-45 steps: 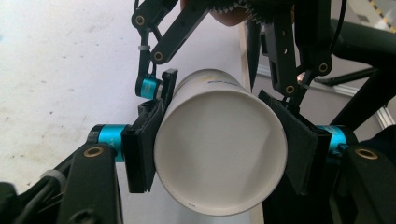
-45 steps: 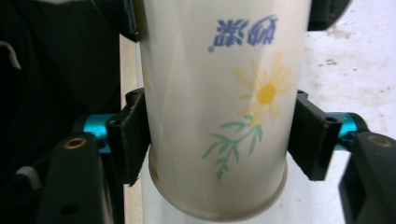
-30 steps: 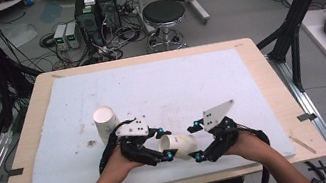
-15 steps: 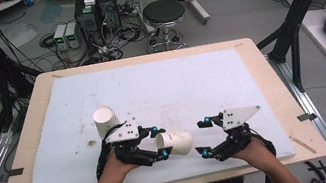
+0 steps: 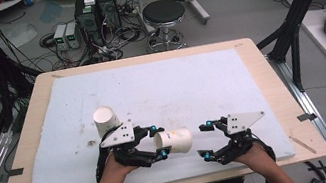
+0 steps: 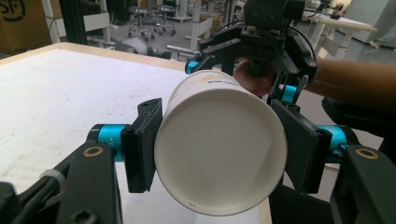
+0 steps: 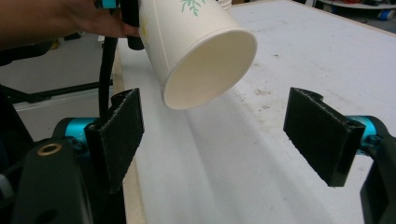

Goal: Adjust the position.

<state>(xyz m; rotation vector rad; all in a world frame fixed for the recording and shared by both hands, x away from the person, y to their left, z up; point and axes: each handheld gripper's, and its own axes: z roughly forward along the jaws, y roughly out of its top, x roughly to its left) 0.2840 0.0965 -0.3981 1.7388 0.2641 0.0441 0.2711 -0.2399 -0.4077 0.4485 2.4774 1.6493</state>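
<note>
Table (image 5: 26, 161): wooden top carrying a stained white foam sheet (image 5: 176, 89).
Room: stool (image 5: 163, 14) and cabled electronics (image 5: 96, 12) sitting beyond.
Left gripper (image 5: 158, 142): clamping sideways paper cup (image 5: 174, 142) above sheet's near edge.
Right gripper (image 5: 204, 141): gaping, holding nothing.
Second cup (image 5: 105, 120): standing behind.

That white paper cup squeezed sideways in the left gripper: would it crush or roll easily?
The white paper cup looks thin-walled and empty, so probably light and easily dented, though its base end still looks round between the left gripper pads. Laid sideways on the table, its tapered round body would likely roll in a curve.

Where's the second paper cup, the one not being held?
In the high view, the upside-down cup stands on the white mat, just behind the left gripper.
</note>
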